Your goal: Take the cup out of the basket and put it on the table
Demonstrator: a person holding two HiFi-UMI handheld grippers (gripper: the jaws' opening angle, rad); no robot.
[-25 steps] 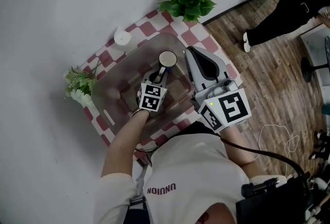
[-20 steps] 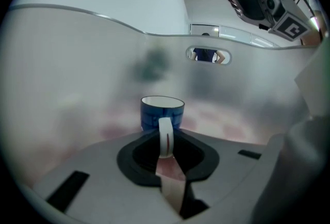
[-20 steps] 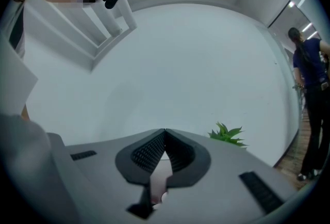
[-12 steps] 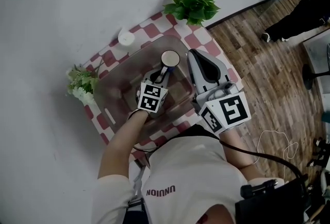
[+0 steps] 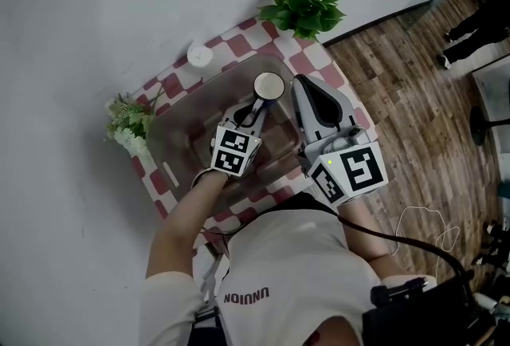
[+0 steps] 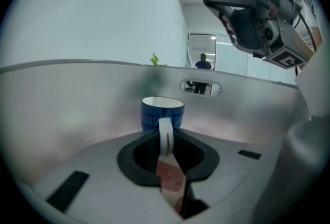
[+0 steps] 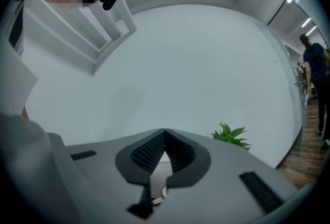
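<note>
A blue cup with a white inside [image 5: 268, 86] hangs over the translucent basket [image 5: 179, 125], which sits on the red-and-white checkered table [image 5: 239, 45]. My left gripper [image 5: 256, 104] is shut on the cup's white handle. In the left gripper view the cup [image 6: 162, 113] stands upright just past the jaws, and its handle [image 6: 165, 135] is pinched between them, with the basket wall [image 6: 77, 99] behind. My right gripper [image 5: 301, 85] hovers beside the basket's right rim. In the right gripper view its jaws [image 7: 165, 132] meet at the tips with nothing between them.
A green potted plant [image 5: 307, 5] stands at the table's far corner, a small white round object [image 5: 199, 55] behind the basket, and a flower bunch [image 5: 127, 125] at its left. A white wall lies beyond, wooden floor [image 5: 414, 113] to the right, with a person in black [image 5: 478, 17] far off.
My left gripper has lifted the cup higher within the basket, toward its rim. The right gripper has held still. The person in the background has moved off to the right.
</note>
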